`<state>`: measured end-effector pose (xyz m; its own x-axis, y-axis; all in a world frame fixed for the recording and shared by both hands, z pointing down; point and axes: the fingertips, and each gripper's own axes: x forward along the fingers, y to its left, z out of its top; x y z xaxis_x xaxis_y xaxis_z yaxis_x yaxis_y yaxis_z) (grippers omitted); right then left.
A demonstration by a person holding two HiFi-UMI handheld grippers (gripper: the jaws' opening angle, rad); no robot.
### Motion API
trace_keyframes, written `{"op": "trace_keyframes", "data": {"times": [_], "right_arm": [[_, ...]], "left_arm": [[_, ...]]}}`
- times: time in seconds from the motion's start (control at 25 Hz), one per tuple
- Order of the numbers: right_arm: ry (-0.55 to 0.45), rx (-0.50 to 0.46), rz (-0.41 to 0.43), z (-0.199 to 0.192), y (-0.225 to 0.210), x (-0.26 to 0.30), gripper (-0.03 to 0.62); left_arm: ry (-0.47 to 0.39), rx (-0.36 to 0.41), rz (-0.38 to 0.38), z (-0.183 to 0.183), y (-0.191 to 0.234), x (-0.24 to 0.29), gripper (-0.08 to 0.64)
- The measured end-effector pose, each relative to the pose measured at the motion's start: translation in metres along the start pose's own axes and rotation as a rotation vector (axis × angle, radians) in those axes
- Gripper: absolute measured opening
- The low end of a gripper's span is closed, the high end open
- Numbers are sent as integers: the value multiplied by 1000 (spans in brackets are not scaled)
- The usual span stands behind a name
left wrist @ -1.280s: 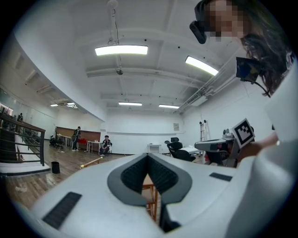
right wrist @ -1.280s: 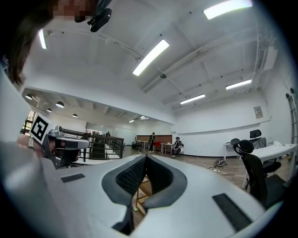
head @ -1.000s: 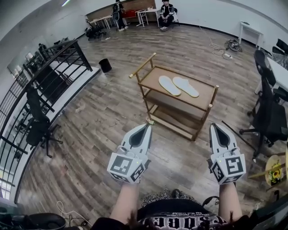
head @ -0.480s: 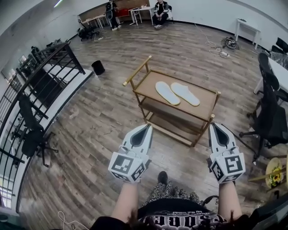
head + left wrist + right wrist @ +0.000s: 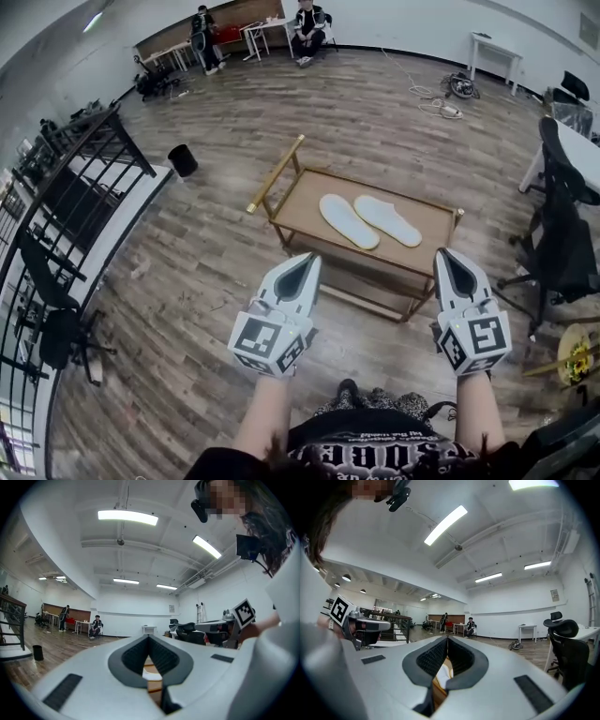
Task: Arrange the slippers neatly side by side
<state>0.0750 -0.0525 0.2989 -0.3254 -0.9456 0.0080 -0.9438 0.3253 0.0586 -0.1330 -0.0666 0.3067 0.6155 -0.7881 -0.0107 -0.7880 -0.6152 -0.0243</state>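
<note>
Two white slippers lie side by side on the top shelf of a low wooden cart (image 5: 295, 218): the left slipper (image 5: 348, 220) and the right slipper (image 5: 387, 219), both angled toward the lower right. My left gripper (image 5: 311, 258) hangs shut and empty just short of the cart's near edge, held level. My right gripper (image 5: 442, 253) is likewise shut and empty near the cart's right front corner. In the left gripper view a sliver of a white slipper (image 5: 151, 672) shows through the jaw opening; the right gripper view shows the same (image 5: 438, 672).
The cart has a gold handle (image 5: 274, 174) on its left side and lower shelves. A black office chair (image 5: 561, 248) stands to the right, a black bin (image 5: 182, 160) and a railing (image 5: 66, 178) to the left. Two people (image 5: 307, 22) are at far tables.
Both grippers have come closer to the cart together; the cart and slippers now sit nearer and lower in the head view. The jaws stayed shut.
</note>
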Motion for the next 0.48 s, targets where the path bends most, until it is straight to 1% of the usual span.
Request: {"op": "trace_keyframes", "data": {"times": [0.24,0.48], "right_arm": [[10,2,-28,-6,4,37,5],[28,-2,-39,-8,7,63,5]], "left_arm": [[8,-23,-25,-11,33,19,-7],[18,-31,-55,-16,51,36,-8]]}}
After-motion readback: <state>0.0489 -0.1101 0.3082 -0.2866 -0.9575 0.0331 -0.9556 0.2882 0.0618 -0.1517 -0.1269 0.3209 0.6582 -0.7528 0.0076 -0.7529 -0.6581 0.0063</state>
